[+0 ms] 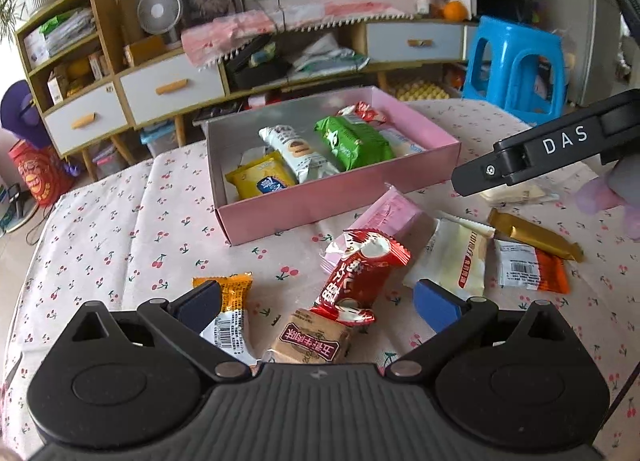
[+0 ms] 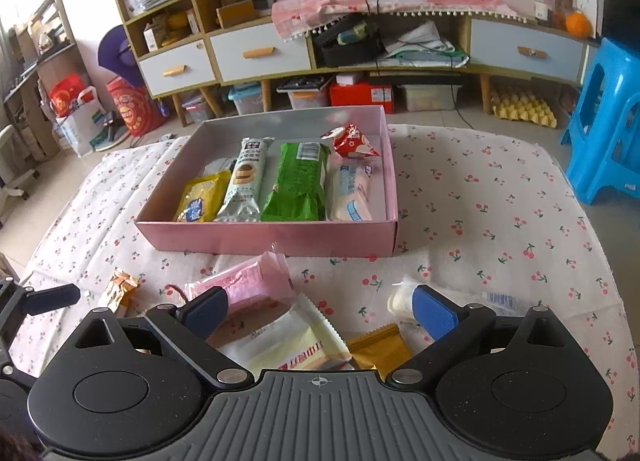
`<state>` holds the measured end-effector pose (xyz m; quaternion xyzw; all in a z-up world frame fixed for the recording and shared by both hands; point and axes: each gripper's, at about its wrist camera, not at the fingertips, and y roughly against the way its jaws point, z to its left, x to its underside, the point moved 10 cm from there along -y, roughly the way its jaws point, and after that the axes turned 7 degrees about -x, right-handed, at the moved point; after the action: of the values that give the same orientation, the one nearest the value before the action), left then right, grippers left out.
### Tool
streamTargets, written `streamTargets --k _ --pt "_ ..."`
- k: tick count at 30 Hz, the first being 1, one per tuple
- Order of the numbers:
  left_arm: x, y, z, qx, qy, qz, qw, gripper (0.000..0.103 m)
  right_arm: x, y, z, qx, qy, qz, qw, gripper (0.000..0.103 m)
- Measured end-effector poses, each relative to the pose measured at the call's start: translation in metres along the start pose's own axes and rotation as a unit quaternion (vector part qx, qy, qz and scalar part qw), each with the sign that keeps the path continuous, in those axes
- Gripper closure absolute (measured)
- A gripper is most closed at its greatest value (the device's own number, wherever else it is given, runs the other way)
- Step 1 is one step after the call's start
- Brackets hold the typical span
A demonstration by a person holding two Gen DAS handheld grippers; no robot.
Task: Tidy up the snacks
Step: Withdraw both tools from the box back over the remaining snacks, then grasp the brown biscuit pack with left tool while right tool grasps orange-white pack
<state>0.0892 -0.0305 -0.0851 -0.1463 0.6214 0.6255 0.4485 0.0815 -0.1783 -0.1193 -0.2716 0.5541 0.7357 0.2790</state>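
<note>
Both grippers hung spread and empty; the red candy packet (image 1: 357, 276) lay between the left gripper (image 1: 320, 303) fingers, long axis apparently pointing toward the pink box (image 1: 340, 201)

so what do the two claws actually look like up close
Both look alike: a ribbed grey-black body, two round black discs at the sides, black linkage arms with silver pivot pins, and blue textured pads on the fingers. The left claw and right claw match. Seen from the left wrist, the right one's finger reads "DAS" in white.

Both wrist views toward pink box (image 1: 320, 205)
</note>
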Motion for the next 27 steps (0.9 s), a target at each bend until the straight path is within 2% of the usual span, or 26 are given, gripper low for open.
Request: streamTargets --k 8,17,22,27 --pt "0.013 -0.002 -0.007 0.037 -0.006 -0.02 0.9991 0.008 0.028 0.0 0.008 -0.02 0.081 0.014 0.996 0.003" --pt "0.027 -0.004 -0.002 0.055 0.006 -0.018 0.9983 0.018 0.071 0.005 0.019 -0.07 0.172 0.058 0.981 0.003" --pt "0.034 -0.009 0.004 0.069 0.029 0.002 0.9972 0.022 0.088 0.01 0.011 -0.098 0.152 0.086 0.98 0.003" --pt "0.033 -0.01 0.005 0.073 0.046 0.003 0.9963 0.022 0.097 0.008 0.001 -0.097 0.135 0.107 0.98 0.003"
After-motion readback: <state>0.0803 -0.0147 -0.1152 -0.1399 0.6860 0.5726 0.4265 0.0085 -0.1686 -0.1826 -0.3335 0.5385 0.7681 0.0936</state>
